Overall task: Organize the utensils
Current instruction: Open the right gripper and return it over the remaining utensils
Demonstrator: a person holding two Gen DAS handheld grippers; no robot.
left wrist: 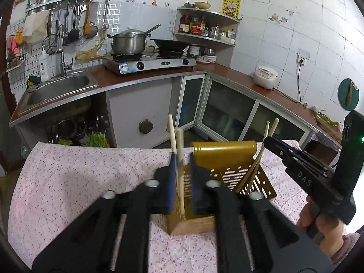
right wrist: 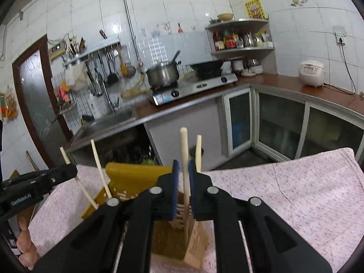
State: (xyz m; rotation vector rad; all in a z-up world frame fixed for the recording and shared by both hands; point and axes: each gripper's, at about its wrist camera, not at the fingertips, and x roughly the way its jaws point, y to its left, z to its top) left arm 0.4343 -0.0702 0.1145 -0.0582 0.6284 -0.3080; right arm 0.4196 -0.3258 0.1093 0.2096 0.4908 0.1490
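Each pair of pale chopsticks stood nearly upright, lower ends inside the gold utensil holder (left wrist: 224,157) that rested on the desk (left wrist: 75,177) under a pink flowered cloth. The left pair (left wrist: 178,157) rose between the blue pads of the left hand-held gripper (left wrist: 180,179), long axis close to vertical and top ends leaning slightly away from the camera. Those jaws stood a little apart, with a narrow gap visible on each side of the sticks, so the pair appeared released rather than pinched. In the right wrist view the same arrangement held: of the right pair, one chopstick (right wrist: 185,170) ran straight up between the pads of the right hand-held gripper (right wrist: 183,177), its partner just behind the right pad, and the jaws were likewise parted slightly with no evident pressure on the wood. The holder (right wrist: 136,177) lay directly ahead of and below both grippers; its perforated gold face and wooden base were visible. Each gripper was therefore nearest its own pair, the left pair to the left hand and the right pair (left wrist: 261,154) to the right. A person's fingers showed on the grip of the right tool (left wrist: 323,225). By this reading, the sticks already sat in the holder, and the coming move would likely be a withdrawal straight back along the pad line, clear of the upright shafts. Beyond the desk stood a kitchen counter with a sink (left wrist: 59,88) and a stove (left wrist: 150,62).
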